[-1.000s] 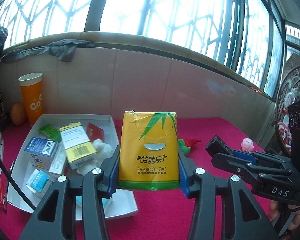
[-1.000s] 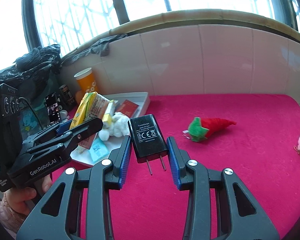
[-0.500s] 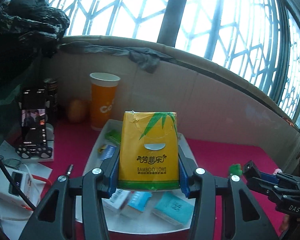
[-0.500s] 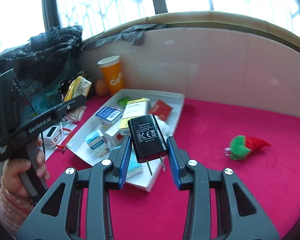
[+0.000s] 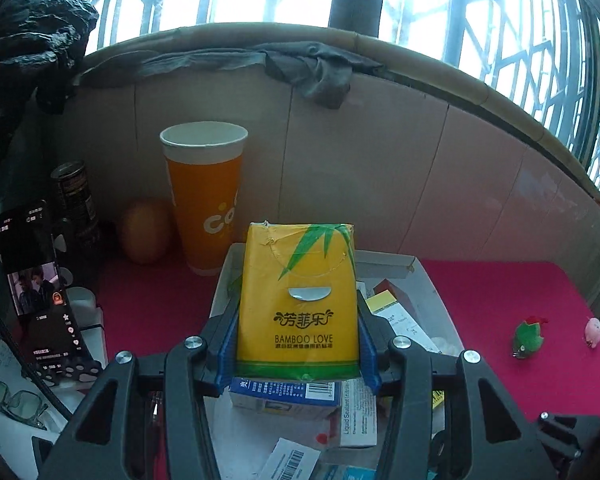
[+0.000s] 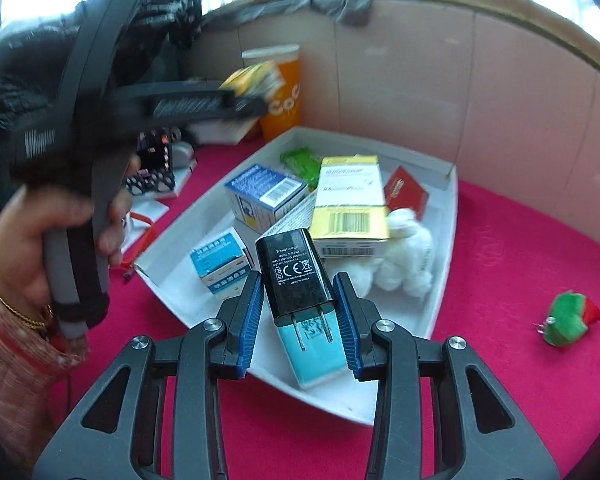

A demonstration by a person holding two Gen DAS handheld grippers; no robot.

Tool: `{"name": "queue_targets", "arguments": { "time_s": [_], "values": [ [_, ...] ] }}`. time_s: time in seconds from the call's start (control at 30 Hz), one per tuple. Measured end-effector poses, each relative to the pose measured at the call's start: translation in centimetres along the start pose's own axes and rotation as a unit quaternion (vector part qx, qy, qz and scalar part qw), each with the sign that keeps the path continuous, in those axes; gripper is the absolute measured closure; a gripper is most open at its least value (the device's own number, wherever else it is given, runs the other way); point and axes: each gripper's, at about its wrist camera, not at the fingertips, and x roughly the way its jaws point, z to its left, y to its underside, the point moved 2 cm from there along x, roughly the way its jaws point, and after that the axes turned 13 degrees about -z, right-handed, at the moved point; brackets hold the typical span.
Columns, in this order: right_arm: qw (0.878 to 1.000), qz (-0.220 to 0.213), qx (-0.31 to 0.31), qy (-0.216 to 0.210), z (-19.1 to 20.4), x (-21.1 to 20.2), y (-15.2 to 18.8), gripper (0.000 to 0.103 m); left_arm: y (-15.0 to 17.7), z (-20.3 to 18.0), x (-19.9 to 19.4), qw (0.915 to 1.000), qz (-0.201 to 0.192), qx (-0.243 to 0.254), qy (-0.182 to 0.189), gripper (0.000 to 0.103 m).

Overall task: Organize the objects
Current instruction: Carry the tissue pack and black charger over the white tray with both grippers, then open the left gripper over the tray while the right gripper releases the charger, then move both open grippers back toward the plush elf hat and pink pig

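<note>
The left gripper (image 5: 298, 344) holds a yellow tissue pack (image 5: 298, 296) between its two blue pads, and the pack stands upright, above the near part of the white tray (image 5: 428, 280). In the right wrist view this same gripper (image 6: 244, 104) appears blurred at the upper left, with the person's left hand (image 6: 56, 232) around its handle and the tissue pack (image 6: 256, 78) at its tip, above the left edge of the tray. The right gripper (image 6: 298, 304) is closed on a black travel charger (image 6: 294, 276), gripped at its two sides, the two metal prongs pointing down toward the camera. The charger hangs over the near corner of the tray (image 6: 448, 208), just above a teal box (image 6: 320, 356) that lies inside. In the tray there are also a blue and white box (image 6: 264, 192), a smaller light blue box (image 6: 222, 258), a yellow and white box (image 6: 350, 200), a green packet (image 6: 300, 162), a red packet (image 6: 406, 194) and a white plush toy (image 6: 404, 256). The tray sits on a red cloth (image 6: 520, 264). On the cloth to the right, apart from the tray, lies a green and red plush toy (image 6: 570, 318); the left wrist view shows it (image 5: 528, 336) with a small pink toy (image 5: 593, 330) near it. An orange paper cup (image 5: 204, 196) stands behind the tray by the wall, and a phone (image 5: 36, 280) stands on a holder at the left.
</note>
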Motion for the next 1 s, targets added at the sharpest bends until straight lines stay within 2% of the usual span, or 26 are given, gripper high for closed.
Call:
{"name": "queue_targets", "arguments": {
  "time_s": [0.1, 0.13, 0.17, 0.2, 0.27, 0.33, 0.37, 0.53, 0.73, 1.0],
  "values": [
    [1.0, 0.004, 0.001, 0.005, 0.1, 1.6, 0.5, 0.068, 0.5, -0.5, 1.2, 0.9998, 0.016, 0.01, -0.005, 0.049],
    [1.0, 0.002, -0.002, 0.01, 0.1, 1.8, 0.6, 0.068, 0.7, -0.5, 1.4, 0.9997, 0.018, 0.009, -0.01, 0.031],
    [1.0, 0.001, -0.008, 0.015, 0.1, 2.0, 0.8, 0.068, 0.8, -0.5, 1.3, 0.9997, 0.015, 0.006, -0.017, 0.007],
    [1.0, 0.0, -0.011, 0.017, 0.1, 2.1, 1.0, 0.066, 1.0, -0.4, 1.0, 0.9997, 0.008, 0.003, -0.025, 0.0],
    [1.0, -0.005, -0.009, 0.022, 0.0, 1.7, 1.4, 0.054, 1.1, -0.1, 0.3, 0.999, -0.006, -0.006, -0.043, 0.0],
    [0.999, -0.014, -0.008, 0.031, -0.2, 1.1, 1.6, 0.015, 1.2, 0.1, -0.2, 0.9982, -0.008, -0.021, -0.055, 0.0],
    [0.999, -0.022, -0.008, 0.038, -0.4, 0.5, 1.7, 0.012, 1.1, 0.2, -0.6, 0.9979, -0.011, -0.029, -0.057, 0.0],
    [0.998, -0.043, -0.001, 0.052, -1.4, -1.5, 2.0, 0.01, 0.6, -1.1, -2.6, 0.9982, -0.024, -0.029, -0.048, 0.0],
    [0.995, -0.055, 0.047, 0.073, -4.4, -4.5, 3.0, 0.01, -0.2, -4.3, -5.0, 0.9989, -0.038, -0.01, -0.025, 0.0],
    [0.984, -0.076, 0.117, 0.111, -9.5, -8.8, 4.2, 0.01, 1.3, -12.1, -6.8, 0.9976, -0.029, 0.035, 0.052, 0.0]
  ]
}}
